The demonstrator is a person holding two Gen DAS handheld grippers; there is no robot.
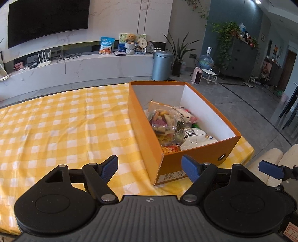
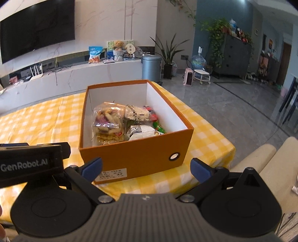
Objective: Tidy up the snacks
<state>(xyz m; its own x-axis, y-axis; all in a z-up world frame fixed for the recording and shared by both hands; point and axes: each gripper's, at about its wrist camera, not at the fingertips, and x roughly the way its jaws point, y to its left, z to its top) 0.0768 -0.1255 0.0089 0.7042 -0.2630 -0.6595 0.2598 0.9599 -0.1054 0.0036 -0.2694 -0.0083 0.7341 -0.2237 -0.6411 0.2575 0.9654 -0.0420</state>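
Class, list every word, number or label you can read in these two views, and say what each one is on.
"GenRobot.AI": on the left gripper body, seen from the right wrist.
"37": on the white label on the orange box; its other characters are too blurred.
Snack packets: print unreadable.
Blue bag: print too small.

Both feeds reach me bright and evenly lit, daylight by the look of it, coming in from the right side of the room. The grey floor [image 2: 232,111] throws back a pale sheen there, and the yellow checked table [image 1: 65,119] is close to washed out in its white squares. Shadows are soft; the orange box [image 2: 134,149] is darker on its near wall, and its white inside glows. A ceiling lamp [image 1: 258,1] flares at the top of the left view. Fisheye bending curves the television [image 1: 46,20] and walls, and the corners vignette to black. Focus is sharp enough, softening slightly toward the far shelves.
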